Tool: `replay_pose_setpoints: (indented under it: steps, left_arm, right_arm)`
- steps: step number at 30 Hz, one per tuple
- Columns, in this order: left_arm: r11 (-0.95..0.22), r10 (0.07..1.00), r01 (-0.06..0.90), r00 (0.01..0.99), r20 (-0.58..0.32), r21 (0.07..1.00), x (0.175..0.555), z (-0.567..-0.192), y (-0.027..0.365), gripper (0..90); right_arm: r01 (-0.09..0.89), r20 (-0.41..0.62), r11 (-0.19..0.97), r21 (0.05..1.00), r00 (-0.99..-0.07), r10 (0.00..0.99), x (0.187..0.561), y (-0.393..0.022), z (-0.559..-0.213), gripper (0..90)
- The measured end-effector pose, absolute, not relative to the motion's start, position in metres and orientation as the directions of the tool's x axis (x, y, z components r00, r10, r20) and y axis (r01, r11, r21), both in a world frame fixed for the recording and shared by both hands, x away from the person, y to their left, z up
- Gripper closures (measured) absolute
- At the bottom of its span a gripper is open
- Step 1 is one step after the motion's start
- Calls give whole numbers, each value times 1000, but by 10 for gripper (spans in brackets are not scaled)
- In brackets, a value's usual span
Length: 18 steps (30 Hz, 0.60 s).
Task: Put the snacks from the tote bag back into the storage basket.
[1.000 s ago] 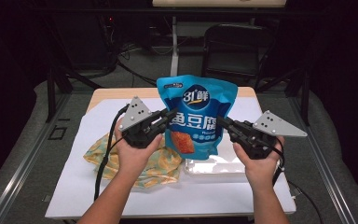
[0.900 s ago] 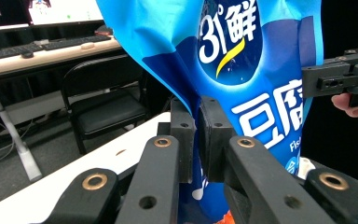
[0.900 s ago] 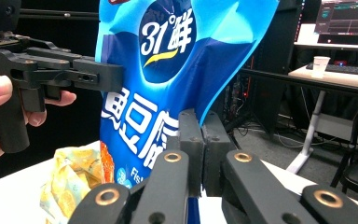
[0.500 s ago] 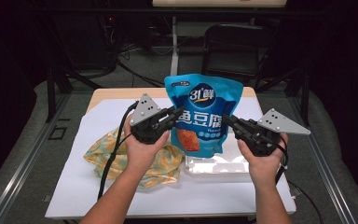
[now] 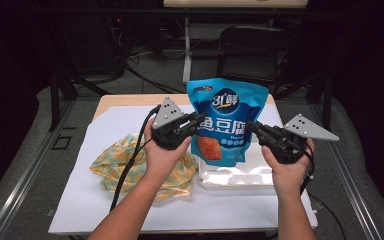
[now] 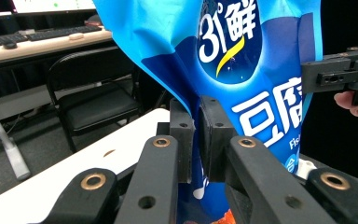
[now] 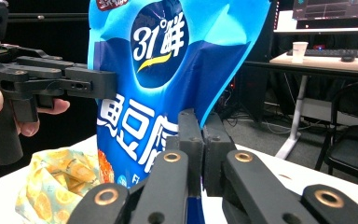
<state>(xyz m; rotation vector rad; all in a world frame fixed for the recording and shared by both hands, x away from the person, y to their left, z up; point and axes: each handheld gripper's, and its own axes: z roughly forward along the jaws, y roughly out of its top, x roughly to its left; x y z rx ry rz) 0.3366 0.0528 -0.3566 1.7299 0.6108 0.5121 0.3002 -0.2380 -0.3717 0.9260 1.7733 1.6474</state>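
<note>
A blue snack bag (image 5: 226,120) with white characters hangs upright above the table, held from both sides. My left gripper (image 5: 198,121) is shut on the bag's left edge; in the left gripper view the pads (image 6: 184,135) pinch the blue film (image 6: 242,60) between them. My right gripper (image 5: 250,126) is shut on the bag's right edge, and the right gripper view has its pads (image 7: 191,140) clamped on the bag (image 7: 168,74). The other gripper (image 7: 65,79) grips the far edge there.
A yellow patterned cloth (image 5: 130,162) lies crumpled on the white table sheet (image 5: 100,200) under my left hand. A clear plastic tray (image 5: 235,176) sits below the bag. A black chair (image 5: 250,50) stands behind the table.
Both hands have carried the bag to the right across the table, and slightly lower. Both grips stayed closed on its edges.
</note>
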Motion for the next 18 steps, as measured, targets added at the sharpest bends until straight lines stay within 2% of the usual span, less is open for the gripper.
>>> replay_pose_setpoints:
  steps: [18]
  left_arm:
    - [-204,637,188,771,-16,961,356,-369,42,849]
  right_arm:
    - [176,95,14,984,-589,802,313,-246,-384,891]
